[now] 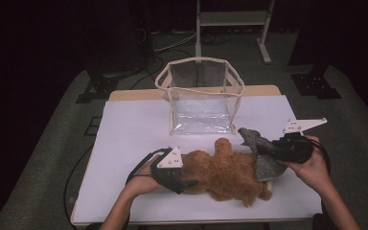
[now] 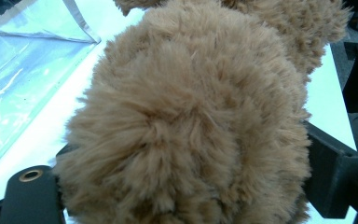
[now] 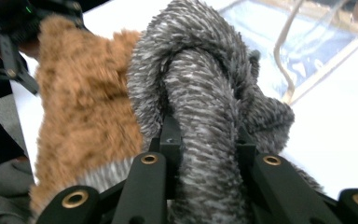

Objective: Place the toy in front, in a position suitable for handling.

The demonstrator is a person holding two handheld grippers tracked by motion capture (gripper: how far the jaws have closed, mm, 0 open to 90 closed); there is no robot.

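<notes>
Brown plush bear (image 1: 223, 173) lies across the white worktop (image 1: 124, 143) | left gripper (image 1: 178, 178) jaws clamp its fuzzy head | right gripper (image 1: 281, 149) jaws pinch its grey knit scarf (image 1: 263, 153) | clear bag (image 1: 201, 98) stands behind, apart.

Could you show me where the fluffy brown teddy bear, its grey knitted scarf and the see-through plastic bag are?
Fluffy brown teddy bear (image 1: 230, 175): high view, on its furry body.
Grey knitted scarf (image 3: 205, 107): right gripper view, on the fold pinched between the jaws.
See-through plastic bag (image 1: 201, 103): high view, on its clear front wall.
</notes>
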